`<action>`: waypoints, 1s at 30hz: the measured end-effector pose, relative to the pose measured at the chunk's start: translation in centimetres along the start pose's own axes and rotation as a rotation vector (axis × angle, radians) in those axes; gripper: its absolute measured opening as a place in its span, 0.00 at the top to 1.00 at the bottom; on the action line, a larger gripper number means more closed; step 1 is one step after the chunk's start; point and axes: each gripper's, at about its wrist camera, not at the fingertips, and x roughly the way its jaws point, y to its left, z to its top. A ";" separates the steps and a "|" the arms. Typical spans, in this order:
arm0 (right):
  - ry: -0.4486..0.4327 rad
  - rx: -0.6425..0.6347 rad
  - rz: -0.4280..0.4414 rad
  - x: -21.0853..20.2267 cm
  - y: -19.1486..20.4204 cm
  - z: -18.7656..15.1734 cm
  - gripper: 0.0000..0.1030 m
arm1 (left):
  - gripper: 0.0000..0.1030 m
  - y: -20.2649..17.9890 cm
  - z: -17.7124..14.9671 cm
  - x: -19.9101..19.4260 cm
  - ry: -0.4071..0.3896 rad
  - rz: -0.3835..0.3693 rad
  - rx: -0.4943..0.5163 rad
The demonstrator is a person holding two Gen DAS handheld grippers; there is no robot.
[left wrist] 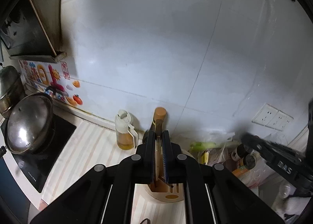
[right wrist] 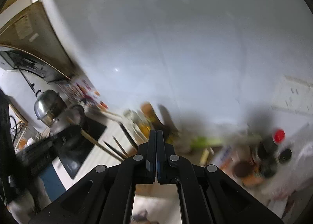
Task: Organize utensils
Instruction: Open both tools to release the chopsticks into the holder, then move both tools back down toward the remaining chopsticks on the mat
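My left gripper (left wrist: 158, 133) is shut on a thin, flat, pale utensil (left wrist: 157, 155) that stands upright between its pads. The utensil's lower end reaches the wooden slotted insert of a cream round utensil holder (left wrist: 144, 190), directly below the fingers. My right gripper (right wrist: 156, 132) is shut with nothing between its fingers, and its view is blurred by motion. Its black body (left wrist: 281, 163) shows at the right of the left wrist view, with a white-gloved hand (left wrist: 289, 202) below it. Several long wooden sticks (right wrist: 115, 149) lie blurred to the left of the right fingers.
A steel-lidded pot (left wrist: 29, 126) sits on a black hob (left wrist: 58, 141) at the left. An oil jug (left wrist: 125, 132) and an orange-capped bottle (left wrist: 160, 113) stand against the white tiled wall. Bags of vegetables (left wrist: 211, 145), jars and a red-capped bottle (right wrist: 278, 136) crowd the right.
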 end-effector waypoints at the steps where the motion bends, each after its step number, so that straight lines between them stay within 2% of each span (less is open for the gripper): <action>1: 0.032 0.025 -0.002 -0.3 -1.7 -1.0 1.00 | 0.95 -0.1 -0.1 0.1 0.000 0.005 0.004; 4: 0.109 0.082 -0.050 -1.1 -6.2 -4.1 0.96 | 0.87 -0.5 -0.4 0.9 0.048 0.049 0.022; 6: 0.157 0.150 -0.111 -1.8 -10.4 -7.1 0.79 | 0.70 -1.0 -0.6 0.9 0.073 0.121 0.031; 8: 0.202 0.220 -0.167 -2.1 -14.2 -10.1 0.70 | 0.28 -1.6 -1.1 0.1 0.043 0.134 0.040; 11: 0.266 0.305 -0.215 -2.3 -18.1 -13.8 0.67 | 0.18 -3.4 -2.2 -1.9 -0.028 0.144 0.062; 12: 0.297 0.341 -0.225 -2.0 -19.4 -15.2 0.62 | 0.13 -4.0 -2.6 -2.1 -0.031 0.138 0.065; 13: 0.329 0.360 -0.234 -1.6 -20.3 -16.6 0.59 | 0.03 -5.0 -3.2 -2.4 -0.029 0.128 0.069; 14: 0.355 0.364 -0.249 -1.1 -20.8 -17.7 0.51 | 0.00 -6.3 -4.3 -2.5 -0.034 0.113 0.075; 15: 0.380 0.357 -0.266 -0.6 -21.0 -18.8 0.48 | 0.00 -7.2 -5.1 -2.5 -0.036 0.102 0.082; 18: 0.466 0.290 -0.317 1.8 -21.3 -21.6 0.48 | 0.00 -10.6 -9.2 -0.7 0.020 0.081 0.126; 20: 0.516 0.242 -0.357 3.6 -21.4 -23.3 0.48 | 0.00 -12.0 -12.7 1.6 0.100 0.096 0.147; 24: 0.632 0.083 -0.413 7.4 -21.1 -27.6 0.48 | 0.00 -12.3 -20.7 7.1 0.298 0.133 0.134; 30: 0.703 -0.117 -0.527 9.9 -22.0 -31.6 0.48 | 0.00 -12.2 -28.8 11.2 0.474 0.189 0.156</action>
